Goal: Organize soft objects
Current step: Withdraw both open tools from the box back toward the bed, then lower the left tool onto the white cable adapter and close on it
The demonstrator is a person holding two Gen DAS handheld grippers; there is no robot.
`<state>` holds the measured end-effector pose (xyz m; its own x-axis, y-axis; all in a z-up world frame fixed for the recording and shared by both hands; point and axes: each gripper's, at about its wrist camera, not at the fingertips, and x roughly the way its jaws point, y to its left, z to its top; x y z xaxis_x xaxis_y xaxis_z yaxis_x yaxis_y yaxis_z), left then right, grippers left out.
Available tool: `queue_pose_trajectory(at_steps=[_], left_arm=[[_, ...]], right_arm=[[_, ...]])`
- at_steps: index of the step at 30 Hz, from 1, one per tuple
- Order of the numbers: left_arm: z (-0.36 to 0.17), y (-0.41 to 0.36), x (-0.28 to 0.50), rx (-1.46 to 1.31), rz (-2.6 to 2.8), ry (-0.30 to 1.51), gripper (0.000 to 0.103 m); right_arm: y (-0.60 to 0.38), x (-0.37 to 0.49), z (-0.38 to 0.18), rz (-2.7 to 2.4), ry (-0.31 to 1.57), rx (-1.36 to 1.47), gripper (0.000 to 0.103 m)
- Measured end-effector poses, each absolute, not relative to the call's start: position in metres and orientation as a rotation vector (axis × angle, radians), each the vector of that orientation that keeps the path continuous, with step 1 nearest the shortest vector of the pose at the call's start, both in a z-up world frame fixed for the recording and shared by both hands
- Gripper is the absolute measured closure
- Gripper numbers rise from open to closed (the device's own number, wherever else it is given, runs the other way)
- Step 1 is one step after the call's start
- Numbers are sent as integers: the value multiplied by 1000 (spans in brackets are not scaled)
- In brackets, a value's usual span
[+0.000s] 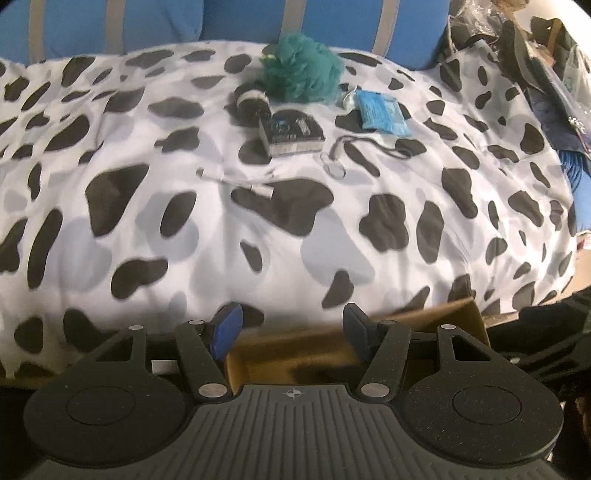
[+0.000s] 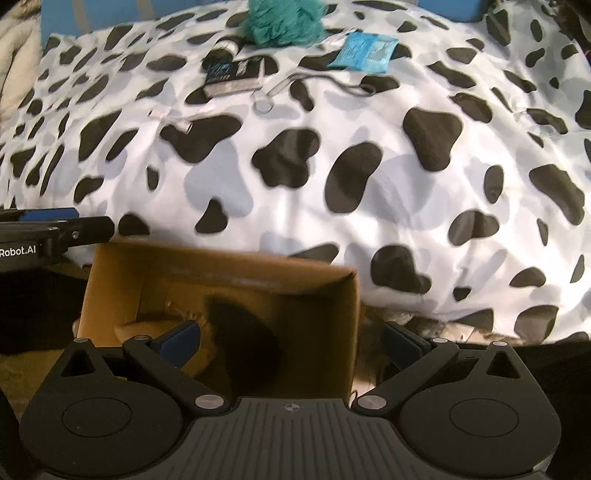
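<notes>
A teal bath pouf (image 1: 303, 70) lies at the far side of the cow-print bed cover (image 1: 184, 229); it also shows in the right wrist view (image 2: 282, 18). Next to it lie a blue packet (image 1: 382, 112) (image 2: 364, 50), a small black box (image 1: 290, 133) (image 2: 234, 75), a rolled sock (image 1: 251, 101), a lanyard with a ring (image 1: 340, 155) and a white cable (image 1: 240, 181). An open cardboard box (image 2: 221, 302) (image 1: 424, 321) stands at the bed's near edge. My left gripper (image 1: 291, 328) is open and empty above the box edge. My right gripper (image 2: 291, 343) is open and empty over the box.
Blue pillows with grey stripes (image 1: 240, 18) line the back of the bed. Bags and clutter (image 1: 535, 62) pile up at the far right. The left gripper's body (image 2: 44, 236) shows at the left of the right wrist view.
</notes>
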<state>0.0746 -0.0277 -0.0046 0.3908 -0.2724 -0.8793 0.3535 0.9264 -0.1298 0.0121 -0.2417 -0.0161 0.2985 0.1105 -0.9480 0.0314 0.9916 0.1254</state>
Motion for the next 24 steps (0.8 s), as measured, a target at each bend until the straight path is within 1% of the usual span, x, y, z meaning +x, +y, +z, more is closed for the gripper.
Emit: queue_pose_trajectory(at_steps=[11,15,19,24], left_arm=[[-13,-29,106,188,-451,1031,44],[-13,-28,117,236,-463,967,44],[-17,-26,131,341,-465,905,44],[-21,-24,149,424,-493,875,44]], right_arm=[[-270,55,-10,38,1157,116,0],[-279,69,-8,51,1116,99,0],[-288,80,-8,51,1086,90,0],[-298,90,-10,11,1075,89,0]])
